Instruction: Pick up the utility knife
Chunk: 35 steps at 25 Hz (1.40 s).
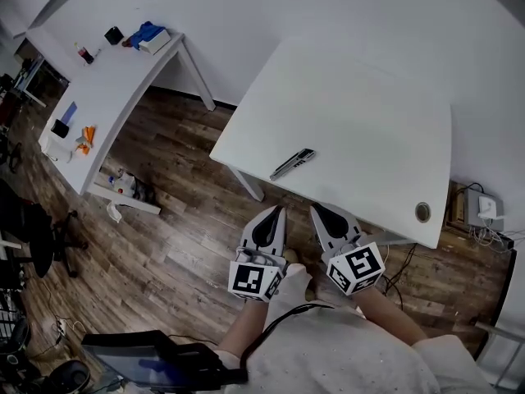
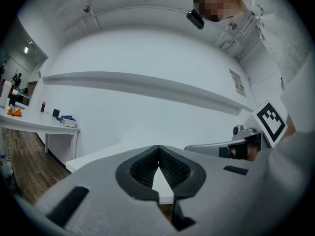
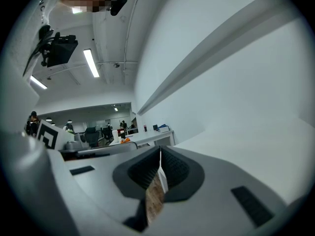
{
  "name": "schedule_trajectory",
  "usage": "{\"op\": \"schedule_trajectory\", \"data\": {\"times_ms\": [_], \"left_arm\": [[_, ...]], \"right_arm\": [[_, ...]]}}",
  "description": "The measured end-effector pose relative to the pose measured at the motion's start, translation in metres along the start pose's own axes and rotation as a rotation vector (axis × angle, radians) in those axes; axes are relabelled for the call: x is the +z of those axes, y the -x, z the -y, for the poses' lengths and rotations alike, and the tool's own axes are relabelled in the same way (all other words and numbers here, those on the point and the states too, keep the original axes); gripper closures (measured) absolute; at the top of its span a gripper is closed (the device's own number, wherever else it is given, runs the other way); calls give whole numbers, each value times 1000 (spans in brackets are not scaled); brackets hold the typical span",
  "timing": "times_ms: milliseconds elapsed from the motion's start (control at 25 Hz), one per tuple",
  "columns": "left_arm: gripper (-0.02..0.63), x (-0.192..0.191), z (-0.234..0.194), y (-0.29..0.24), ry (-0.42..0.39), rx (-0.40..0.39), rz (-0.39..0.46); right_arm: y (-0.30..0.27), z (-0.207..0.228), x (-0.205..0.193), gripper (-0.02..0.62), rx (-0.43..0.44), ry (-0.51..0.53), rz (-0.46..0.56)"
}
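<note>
In the head view, a slim grey-and-black utility knife (image 1: 293,163) is seen lying on the white worktop (image 1: 369,121) by its near left edge, apart from the left gripper (image 1: 280,212) and the right gripper (image 1: 315,212), which are held side by side over the wooden floor (image 1: 180,220). In the left gripper view, the jaws are seen shut together on nothing. In the right gripper view, the jaws are likewise seen pressed together and empty.

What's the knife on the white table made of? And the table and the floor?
The utility knife looks like grey metal with dark plastic parts, with a pale shine along it; it is too small to be sure. The table has a smooth matt white top, probably coated board. The floor looks like wood or wood-look planks: brown, streaky, with seams.
</note>
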<state>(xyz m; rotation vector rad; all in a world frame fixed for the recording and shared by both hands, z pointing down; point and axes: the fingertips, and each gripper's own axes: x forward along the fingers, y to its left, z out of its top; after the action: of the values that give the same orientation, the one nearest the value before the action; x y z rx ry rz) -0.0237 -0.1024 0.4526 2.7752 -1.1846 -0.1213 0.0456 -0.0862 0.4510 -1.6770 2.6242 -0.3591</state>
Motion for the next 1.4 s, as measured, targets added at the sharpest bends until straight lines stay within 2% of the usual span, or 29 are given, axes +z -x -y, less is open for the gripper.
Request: {"op": "schedule_trajectory", "data": {"times_ms": [480,680,880,1040,1400], "left_arm": [[598,-4,-48,-55,-3,-45,-27],[598,-8,-57,-67,4,-43,-38],[598,-12,-57,-68,15,-16,-56],[598,-17,-62,-77,19,35,-62],[598,-30,-64,-84,33,133,-81]], "right_arm": [[-69,25,-3,588,8,25,-54],[-81,33,-14,588,48,16,-107],[-90,26,-13,587,147,79,-150],[-104,28,-13,586,256,139,-188],[-123,32,-27,586,441,244,-291]]}}
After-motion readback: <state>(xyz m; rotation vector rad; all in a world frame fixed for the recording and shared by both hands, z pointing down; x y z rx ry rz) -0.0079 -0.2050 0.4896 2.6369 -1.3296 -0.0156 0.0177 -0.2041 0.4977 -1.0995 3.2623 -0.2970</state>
